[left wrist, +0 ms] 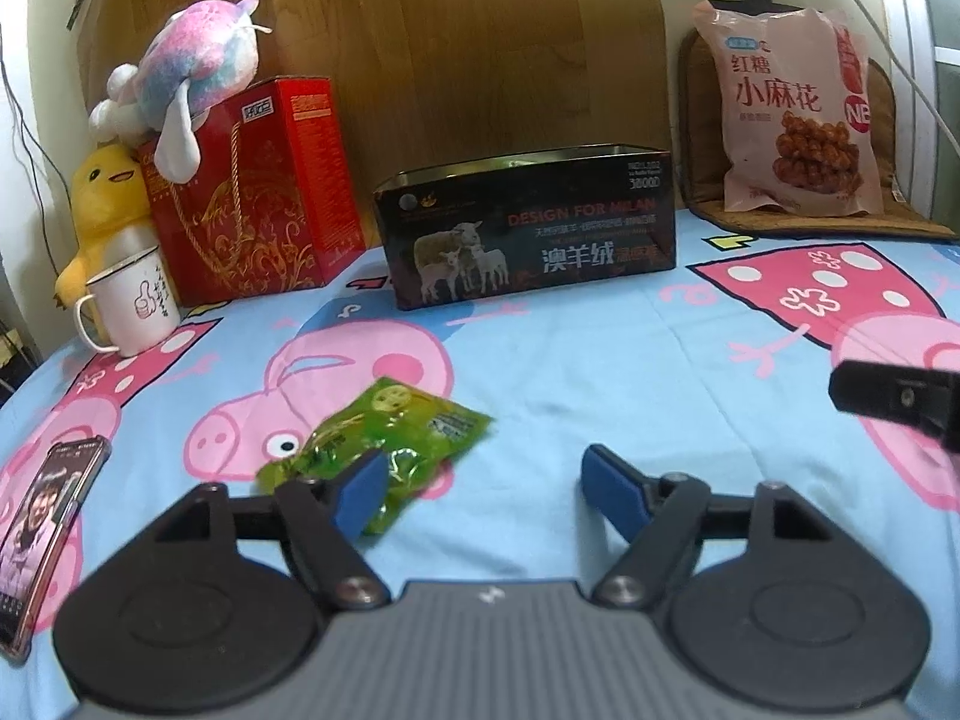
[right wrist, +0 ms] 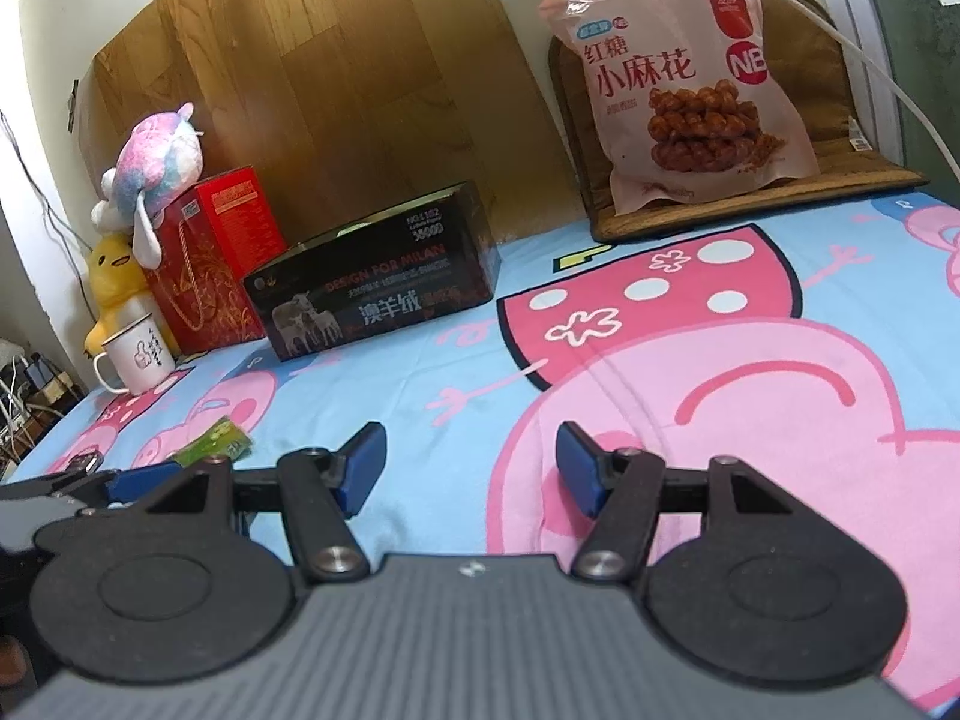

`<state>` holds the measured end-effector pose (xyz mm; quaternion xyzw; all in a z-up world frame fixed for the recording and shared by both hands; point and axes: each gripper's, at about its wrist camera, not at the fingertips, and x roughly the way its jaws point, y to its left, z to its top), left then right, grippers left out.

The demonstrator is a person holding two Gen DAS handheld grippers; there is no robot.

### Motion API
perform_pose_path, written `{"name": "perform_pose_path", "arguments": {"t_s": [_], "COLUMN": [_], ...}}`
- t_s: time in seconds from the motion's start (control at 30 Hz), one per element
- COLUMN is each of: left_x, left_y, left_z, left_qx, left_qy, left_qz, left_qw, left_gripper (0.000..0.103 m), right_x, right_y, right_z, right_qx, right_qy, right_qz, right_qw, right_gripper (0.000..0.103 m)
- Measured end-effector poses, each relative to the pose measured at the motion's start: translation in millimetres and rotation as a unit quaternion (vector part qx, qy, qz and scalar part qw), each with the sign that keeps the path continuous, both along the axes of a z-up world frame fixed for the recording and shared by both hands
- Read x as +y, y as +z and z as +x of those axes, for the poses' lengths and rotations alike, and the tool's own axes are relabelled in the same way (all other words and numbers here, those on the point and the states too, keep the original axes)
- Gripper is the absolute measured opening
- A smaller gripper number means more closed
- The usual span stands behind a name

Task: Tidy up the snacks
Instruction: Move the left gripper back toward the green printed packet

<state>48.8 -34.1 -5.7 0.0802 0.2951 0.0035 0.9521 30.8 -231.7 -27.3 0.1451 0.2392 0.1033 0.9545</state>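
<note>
A green snack packet (left wrist: 384, 450) lies flat on the cartoon-pig sheet, just ahead of my left gripper's left finger (left wrist: 360, 495). My left gripper (left wrist: 486, 495) is open and empty, low over the sheet. An open black tin box (left wrist: 528, 228) stands behind it. A big pink snack bag (left wrist: 798, 114) leans upright at the back right. My right gripper (right wrist: 471, 474) is open and empty over the sheet; the green packet (right wrist: 219, 441) shows small at its left, the black tin box (right wrist: 378, 276) and pink snack bag (right wrist: 684, 78) farther back.
A red gift box (left wrist: 252, 192) with plush toys (left wrist: 180, 78) and a white mug (left wrist: 132, 300) stand at the back left. A phone (left wrist: 42, 534) lies at the left edge. A brown cushion (right wrist: 810, 138) backs the pink bag. A wooden board (left wrist: 384, 30) closes the back.
</note>
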Motion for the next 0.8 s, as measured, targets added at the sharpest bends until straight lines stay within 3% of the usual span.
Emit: {"name": "perform_pose_path", "arguments": {"t_s": [0.8], "left_x": [-1.2], "left_y": [0.3], "left_z": [-3.0], "left_qx": [-0.001], "left_qy": [-0.003], "left_qz": [0.002], "left_qw": [1.0], "left_gripper": [0.082], "right_x": [10.8], "right_y": [-0.7], "right_z": [3.9], "right_qx": [0.011], "right_qy": [0.025], "right_qz": [-0.031], "right_qw": [0.999], "right_gripper": [0.065]}}
